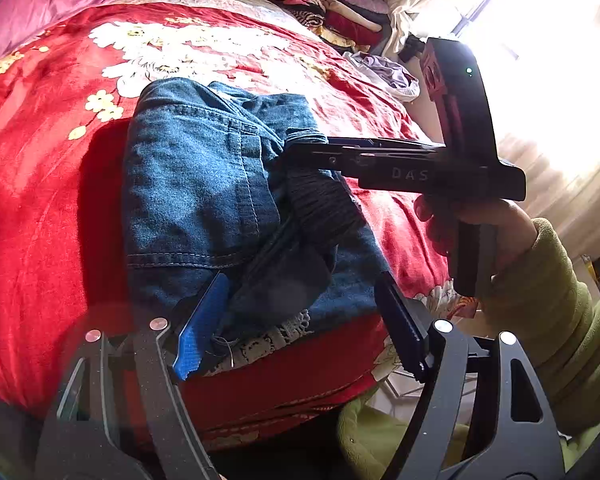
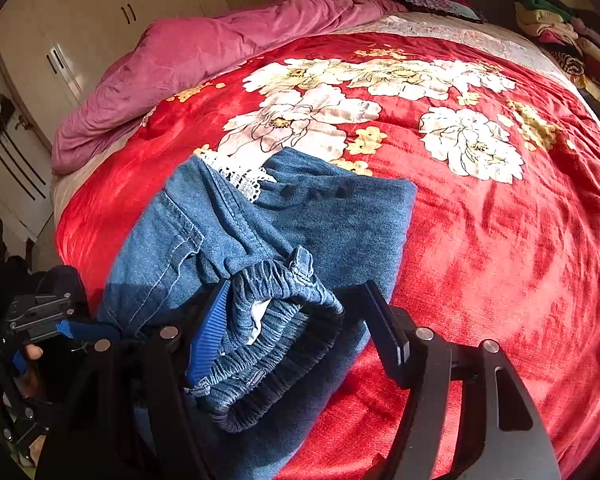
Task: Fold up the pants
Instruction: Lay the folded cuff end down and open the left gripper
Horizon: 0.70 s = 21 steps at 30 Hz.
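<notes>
The pants [image 2: 268,236], blue denim, lie bunched on the red floral blanket [image 2: 480,240] near the bed's edge. The left gripper [image 1: 300,320] has its jaws spread wide over the lace-trimmed cloth, and the right gripper [image 2: 296,328] likewise stands released around the elastic waistband [image 2: 276,292].

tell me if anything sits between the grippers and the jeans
Nothing visible does. The right gripper has the elastic waistband between its open fingers, and the left gripper is open at the jeans near the lace hem.
</notes>
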### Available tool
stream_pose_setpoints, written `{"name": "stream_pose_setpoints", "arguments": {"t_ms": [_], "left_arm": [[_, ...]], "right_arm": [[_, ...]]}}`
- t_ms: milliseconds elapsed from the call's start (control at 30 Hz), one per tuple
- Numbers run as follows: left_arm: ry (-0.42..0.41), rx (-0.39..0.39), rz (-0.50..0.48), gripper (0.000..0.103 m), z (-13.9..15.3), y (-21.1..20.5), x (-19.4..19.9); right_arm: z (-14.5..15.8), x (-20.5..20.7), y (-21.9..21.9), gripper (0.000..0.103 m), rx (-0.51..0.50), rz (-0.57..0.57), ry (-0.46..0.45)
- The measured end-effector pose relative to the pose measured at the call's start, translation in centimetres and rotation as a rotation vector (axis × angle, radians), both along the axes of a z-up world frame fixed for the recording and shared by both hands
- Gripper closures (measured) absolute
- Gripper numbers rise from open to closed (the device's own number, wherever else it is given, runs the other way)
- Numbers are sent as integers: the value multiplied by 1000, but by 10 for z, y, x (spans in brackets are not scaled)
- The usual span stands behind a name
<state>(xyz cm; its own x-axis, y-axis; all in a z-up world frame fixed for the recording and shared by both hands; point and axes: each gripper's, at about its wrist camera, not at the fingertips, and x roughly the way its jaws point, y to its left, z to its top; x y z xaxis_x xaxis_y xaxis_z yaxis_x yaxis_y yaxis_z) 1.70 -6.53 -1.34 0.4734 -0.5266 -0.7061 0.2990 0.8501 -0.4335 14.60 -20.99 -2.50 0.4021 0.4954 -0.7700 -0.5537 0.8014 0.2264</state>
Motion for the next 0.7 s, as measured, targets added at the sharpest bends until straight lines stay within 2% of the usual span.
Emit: {"name": "stream_pose_setpoints", "arguments": {"t_ms": [133,367,467,700], "left_arm": [[-39,12,25,30,11,3,-3],[-93,65,62,25,29,10,-2],[-95,68,75,21,33,15,-1],[-100,107,104,19,36,22,1]], "right_arm": [[23,-12,-12,36,61,-12,-73],[55,-55,-26,32,51,-17,-213],[60,-73,-29,24,40,-16,-255],[61,-106,-31,21,11,4,-299]]}}
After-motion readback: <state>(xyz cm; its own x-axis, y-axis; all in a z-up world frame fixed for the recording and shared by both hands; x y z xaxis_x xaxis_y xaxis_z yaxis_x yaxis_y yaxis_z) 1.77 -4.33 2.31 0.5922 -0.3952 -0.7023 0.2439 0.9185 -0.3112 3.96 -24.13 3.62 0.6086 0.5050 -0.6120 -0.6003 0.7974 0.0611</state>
